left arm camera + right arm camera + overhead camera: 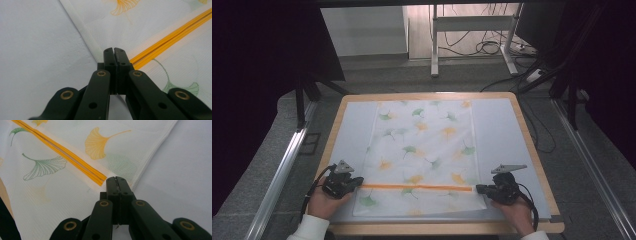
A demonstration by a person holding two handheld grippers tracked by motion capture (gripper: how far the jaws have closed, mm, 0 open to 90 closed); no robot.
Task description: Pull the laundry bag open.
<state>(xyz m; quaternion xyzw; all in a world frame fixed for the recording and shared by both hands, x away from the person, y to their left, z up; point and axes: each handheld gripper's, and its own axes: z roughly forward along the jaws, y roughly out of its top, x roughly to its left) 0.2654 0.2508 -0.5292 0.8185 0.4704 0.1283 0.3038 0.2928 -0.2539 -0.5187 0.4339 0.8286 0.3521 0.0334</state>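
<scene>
In the high view, a thin white cloth (419, 155) printed with ginkgo leaves is seen spread flat on a pale mat (502, 130) that covers the wooden table (532, 150). An orange stripe (417, 187) runs across the cloth near its front edge. The left gripper (357, 181) is held at the stripe's left end and the right gripper (479, 189) at its right end, each by 1 hand (324, 202) coming in from the bottom.

In the left gripper view, the 2 black jaws are seen pressed together at the hemmed side edge of the cloth, just where the orange stripe ends. Cloth is probably pinched between them, though the contact itself is hidden behind the jaw tips.

In the right gripper view, the jaws are likewise closed, at the opposite side edge, with the stripe's end touching their tips. A pale sliver between the tips suggests that the hem is held.

The cloth is judged to be very light, soft and limp, with no stiffness of its own; sagging between the 2 holds is to be expected if it is lifted. The weave looks fine and could slip from a shallow pinch. The hemmed edges at the stripe's ends, where the layers are thicker, are judged the soundest places for a hold.
</scene>
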